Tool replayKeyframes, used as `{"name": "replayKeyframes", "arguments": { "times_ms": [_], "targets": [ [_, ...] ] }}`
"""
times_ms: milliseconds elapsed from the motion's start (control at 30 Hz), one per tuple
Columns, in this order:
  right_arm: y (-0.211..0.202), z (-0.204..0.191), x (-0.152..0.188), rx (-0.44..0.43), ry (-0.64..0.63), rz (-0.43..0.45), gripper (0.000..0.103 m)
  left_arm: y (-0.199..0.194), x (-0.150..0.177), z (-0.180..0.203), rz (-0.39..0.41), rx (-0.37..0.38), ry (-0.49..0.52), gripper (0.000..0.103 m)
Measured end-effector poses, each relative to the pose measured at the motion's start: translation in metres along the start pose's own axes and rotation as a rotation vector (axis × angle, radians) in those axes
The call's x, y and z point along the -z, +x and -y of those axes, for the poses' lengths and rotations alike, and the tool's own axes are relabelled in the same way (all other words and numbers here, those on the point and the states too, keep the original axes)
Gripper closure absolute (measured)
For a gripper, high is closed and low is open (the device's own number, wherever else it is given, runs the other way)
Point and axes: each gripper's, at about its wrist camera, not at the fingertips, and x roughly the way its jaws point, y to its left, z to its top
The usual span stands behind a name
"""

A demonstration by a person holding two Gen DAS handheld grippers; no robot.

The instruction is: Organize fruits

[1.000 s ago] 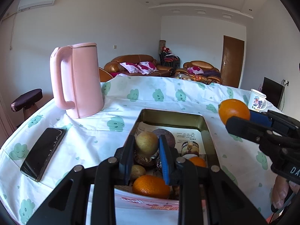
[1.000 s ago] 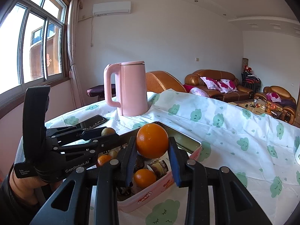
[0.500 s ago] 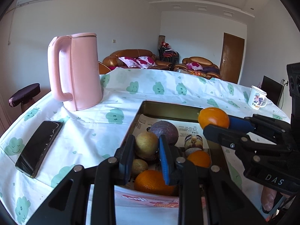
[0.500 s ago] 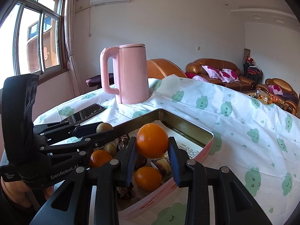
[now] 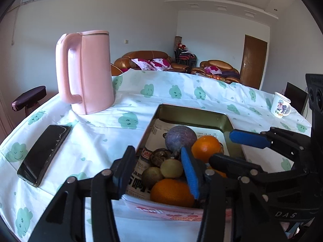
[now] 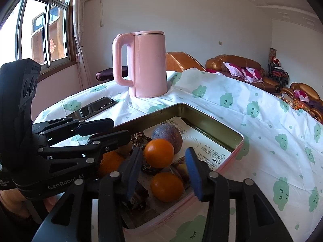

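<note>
A pink tin tray point(image 5: 193, 113) point(image 6: 238, 147) lined with newspaper holds several fruits: a purple passion fruit point(image 5: 180, 138) point(image 6: 167, 135), oranges point(image 5: 205, 147) point(image 6: 159, 152), a yellow-green fruit point(image 5: 171, 168) and darker ones. My left gripper point(image 5: 157, 171) is open and empty over the tray's near end, just above the yellow-green fruit. My right gripper point(image 6: 163, 169) is open and empty, its jaws either side of an orange resting on the pile; it also shows in the left wrist view point(image 5: 238, 147).
A pink kettle point(image 5: 86, 70) point(image 6: 143, 64) stands on the cloud-print tablecloth left of the tray. A black phone point(image 5: 44, 153) point(image 6: 94, 106) lies near the table's left edge. A white mug point(image 5: 280, 104) stands at the far right.
Both grippers have opened. The left one let go of the yellow-green fruit and the right one let go of the orange; both fruits now rest in the tray.
</note>
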Motion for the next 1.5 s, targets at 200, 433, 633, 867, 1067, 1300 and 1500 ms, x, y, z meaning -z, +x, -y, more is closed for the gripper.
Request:
{"name": "replayKeyframes", "arguments": {
  "times_ms": [200, 433, 633, 867, 1067, 1300, 1500],
  "targets": [
    [-0.014, 0.005, 0.004, 0.014, 0.026, 0.026, 0.041, -0.014, -0.001, 0.001, 0.041, 0.017, 0.0, 0.035],
    [-0.023, 0.007, 0.007, 0.034, 0.034, 0.05, 0.04, -0.02, -0.002, 0.001, 0.062, 0.015, -0.01, 0.027],
    [-0.037, 0.015, 0.011, 0.069, 0.067, 0.074, 0.04, -0.032, -0.003, 0.0, 0.11, -0.002, -0.032, 0.012],
    [-0.069, 0.026, 0.014, 0.12, 0.1, 0.139, 0.035, -0.038, -0.004, 0.012, 0.124, 0.014, -0.02, 0.008],
    [-0.084, 0.032, 0.018, 0.139, 0.126, 0.164, 0.033, -0.041, -0.004, 0.022, 0.13, 0.024, -0.005, 0.006],
    [-0.096, 0.035, 0.021, 0.149, 0.138, 0.174, 0.032, -0.044, -0.005, 0.028, 0.135, 0.031, 0.002, 0.004],
    [-0.106, 0.038, 0.023, 0.156, 0.15, 0.188, 0.031, -0.045, -0.005, 0.035, 0.135, 0.035, 0.016, 0.004]
  ]
}}
